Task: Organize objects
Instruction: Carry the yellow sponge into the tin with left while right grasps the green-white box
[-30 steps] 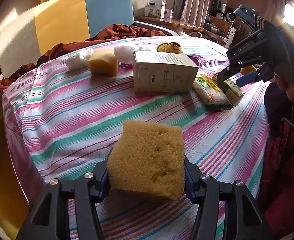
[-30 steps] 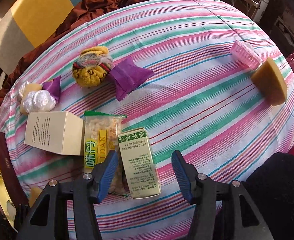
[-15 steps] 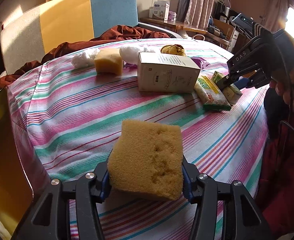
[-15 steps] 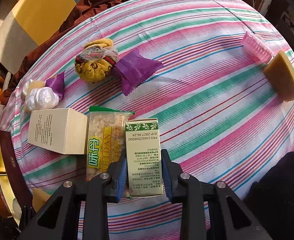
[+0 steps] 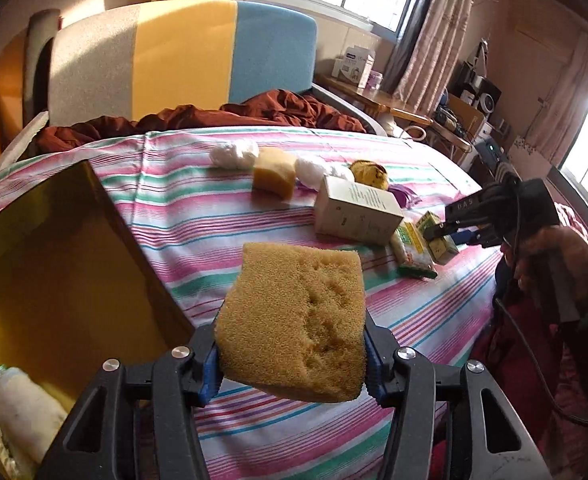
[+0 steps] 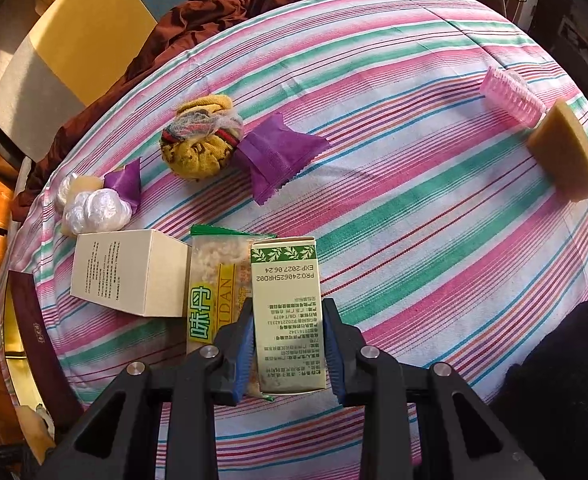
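On the striped bench (image 6: 434,184), the big gold box (image 5: 53,264) at its left edge looks like the bin, so the left gripper (image 5: 291,364), jaws clamped on the sponge (image 5: 294,320) held clear of the cloth, should swing over it before letting go. Right gripper (image 6: 287,348) has its jaws clamped on the green carton (image 6: 287,308), which lies beside the snack packet (image 6: 213,280); lift straight up to avoid dragging it. Carton reads "EXP:2027 06 24", packet "LDAN".
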`<state>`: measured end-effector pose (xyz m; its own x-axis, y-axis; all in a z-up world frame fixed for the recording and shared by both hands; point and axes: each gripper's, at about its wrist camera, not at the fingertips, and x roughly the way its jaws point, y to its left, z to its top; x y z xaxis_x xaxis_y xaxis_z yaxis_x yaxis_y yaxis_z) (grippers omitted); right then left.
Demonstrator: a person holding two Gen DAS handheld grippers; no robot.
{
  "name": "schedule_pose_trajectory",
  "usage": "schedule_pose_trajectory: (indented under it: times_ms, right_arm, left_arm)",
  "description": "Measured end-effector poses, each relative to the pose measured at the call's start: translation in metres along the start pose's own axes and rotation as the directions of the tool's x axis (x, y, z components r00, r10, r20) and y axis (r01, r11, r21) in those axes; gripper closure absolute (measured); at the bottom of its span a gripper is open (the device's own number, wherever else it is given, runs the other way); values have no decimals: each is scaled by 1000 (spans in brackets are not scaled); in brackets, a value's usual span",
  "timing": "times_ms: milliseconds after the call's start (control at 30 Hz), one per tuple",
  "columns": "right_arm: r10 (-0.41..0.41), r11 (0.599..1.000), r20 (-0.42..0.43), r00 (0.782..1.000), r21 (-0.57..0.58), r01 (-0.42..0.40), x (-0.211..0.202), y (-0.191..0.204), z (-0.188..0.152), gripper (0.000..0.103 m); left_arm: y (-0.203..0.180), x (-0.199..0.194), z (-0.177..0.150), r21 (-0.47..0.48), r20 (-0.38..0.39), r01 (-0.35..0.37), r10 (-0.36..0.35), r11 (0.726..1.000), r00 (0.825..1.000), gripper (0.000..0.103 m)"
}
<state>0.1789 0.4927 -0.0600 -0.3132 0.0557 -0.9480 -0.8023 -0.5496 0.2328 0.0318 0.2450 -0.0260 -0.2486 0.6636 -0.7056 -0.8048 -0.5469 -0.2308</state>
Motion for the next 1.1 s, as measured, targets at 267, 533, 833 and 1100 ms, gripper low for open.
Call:
schedule_pose_trajectory:
  times_ms: [267,533,833,1100]
  right_arm:
    - [14,1000,19,1000,-4,-14,-13,-5,-3,73]
    - [27,1000,39,999,-2,-27,-20,-6,-4,73]
    - [20,1000,29,999,-7,-19,-14,-2,0,73]
    - [15,1000,23,1000,-11,-15,-2,6,7,73]
  left_arm:
    - [103,-62,8,-181,60,-205,219,962,974,46]
    - [207,-81,-6,-315,-19,-388,403,866,915,45]
    - [252,-62,-27,-374,-108,-451,444,811,889,44]
    - [262,-51,-30,-388,-134,-458,443,799,886,34]
